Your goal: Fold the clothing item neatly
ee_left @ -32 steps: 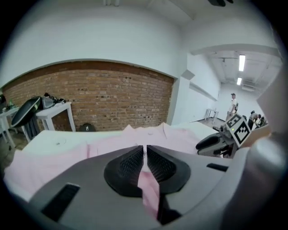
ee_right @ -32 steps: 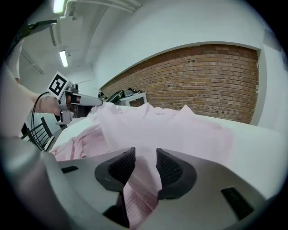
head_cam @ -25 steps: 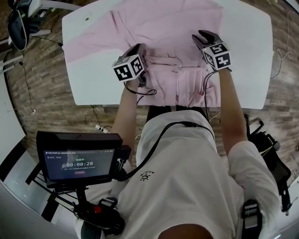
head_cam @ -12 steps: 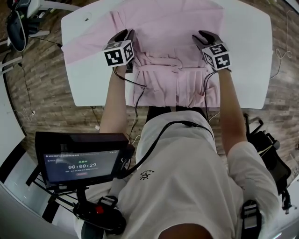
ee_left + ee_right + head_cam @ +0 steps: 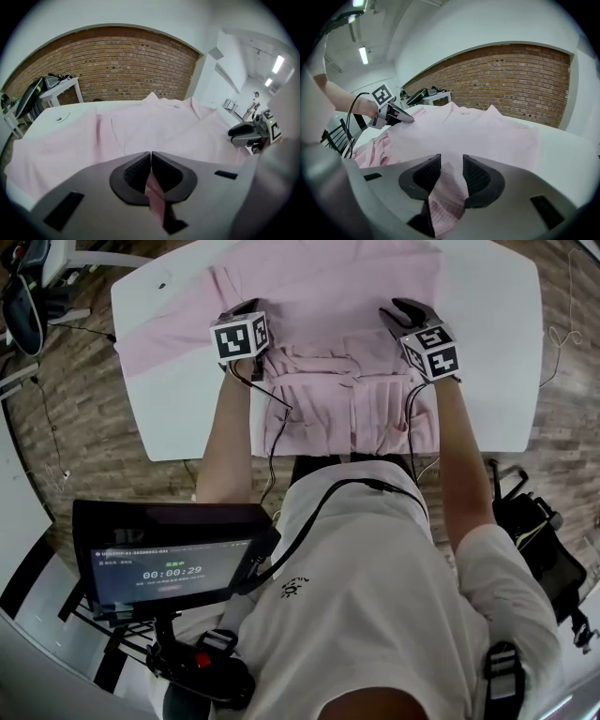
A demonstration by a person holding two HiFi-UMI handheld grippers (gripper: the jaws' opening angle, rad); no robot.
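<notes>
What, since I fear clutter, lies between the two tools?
Only rumpled pink shirt, in the head view, between the left tool, jaws just closed on its fabric, and the right tool.

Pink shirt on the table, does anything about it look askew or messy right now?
Yes. The pink shirt lies fairly flat at the far side, but its near part is bunched into creases and hangs over the near edge of the white table. Nothing looks torn or spilled.
</notes>
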